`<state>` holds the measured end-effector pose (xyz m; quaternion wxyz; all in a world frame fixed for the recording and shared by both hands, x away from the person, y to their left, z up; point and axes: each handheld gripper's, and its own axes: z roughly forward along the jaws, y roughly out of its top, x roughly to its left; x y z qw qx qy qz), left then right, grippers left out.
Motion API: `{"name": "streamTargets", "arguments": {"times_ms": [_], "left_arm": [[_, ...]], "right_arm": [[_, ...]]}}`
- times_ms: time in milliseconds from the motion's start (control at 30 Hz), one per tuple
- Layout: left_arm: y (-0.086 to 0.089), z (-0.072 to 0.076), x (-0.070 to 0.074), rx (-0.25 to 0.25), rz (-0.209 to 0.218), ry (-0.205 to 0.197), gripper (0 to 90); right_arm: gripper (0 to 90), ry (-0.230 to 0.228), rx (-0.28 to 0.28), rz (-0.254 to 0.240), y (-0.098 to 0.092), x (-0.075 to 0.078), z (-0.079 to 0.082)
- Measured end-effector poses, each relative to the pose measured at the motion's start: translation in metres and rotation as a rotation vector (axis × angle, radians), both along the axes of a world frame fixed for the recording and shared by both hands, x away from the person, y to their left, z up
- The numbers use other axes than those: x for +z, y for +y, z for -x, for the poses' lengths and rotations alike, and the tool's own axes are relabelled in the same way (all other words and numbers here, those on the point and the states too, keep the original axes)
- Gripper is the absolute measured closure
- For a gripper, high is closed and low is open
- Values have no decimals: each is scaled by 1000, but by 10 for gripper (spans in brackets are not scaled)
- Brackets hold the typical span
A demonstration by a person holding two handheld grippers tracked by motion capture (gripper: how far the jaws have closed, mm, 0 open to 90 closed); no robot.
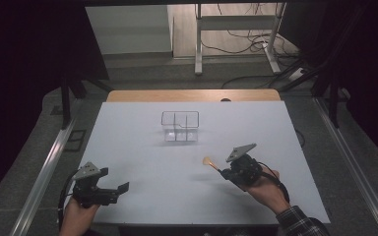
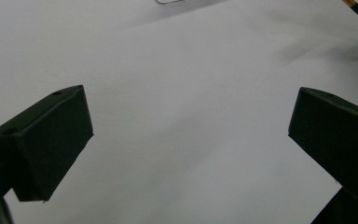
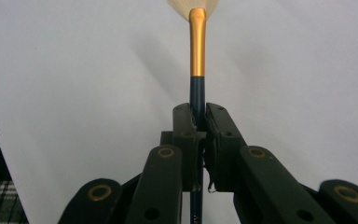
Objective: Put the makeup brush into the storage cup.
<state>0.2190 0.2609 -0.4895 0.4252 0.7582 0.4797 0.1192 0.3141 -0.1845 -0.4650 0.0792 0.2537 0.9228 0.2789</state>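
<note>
A makeup brush (image 1: 210, 162) with a dark handle, gold ferrule (image 3: 197, 44) and pale fan bristles is clamped in my right gripper (image 1: 225, 172) at the table's front right, bristles pointing left and away. In the right gripper view the jaws of the right gripper (image 3: 198, 119) are shut on the brush handle. A clear divided organizer box (image 1: 179, 126) stands at mid-table, beyond the brush. My left gripper (image 1: 120, 189) rests at the front left, jaws wide apart over bare white table, as the left gripper view shows around the left gripper (image 2: 191, 121).
The white table top (image 1: 142, 162) has a wooden strip along its far edge. Metal rails flank the table on both sides. A corner of the organizer box (image 2: 170, 2) peeks in at the top of the left gripper view. A plaid sleeve (image 1: 300, 223) enters at bottom right.
</note>
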Motion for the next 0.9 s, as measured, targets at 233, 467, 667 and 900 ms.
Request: {"name": "streamTargets", "arguments": {"times_ms": [233, 467, 667, 900], "left_arm": [[-11, -9, 3, -16, 43, 4, 0], [-24, -20, 8, -49, 116, -10, 0], [-37, -32, 9, -92, 158, -8, 0], [-56, -45, 11, -147, 200, -4, 0]], "right_arm": [[837, -45, -12, -50, -2, 6, 0], [836, -78, -18, -109, 1, 13, 3], [836, -85, -15, -153, 5, 14, 3], [836, -103, -11, -190, 8, 17, 5]]}}
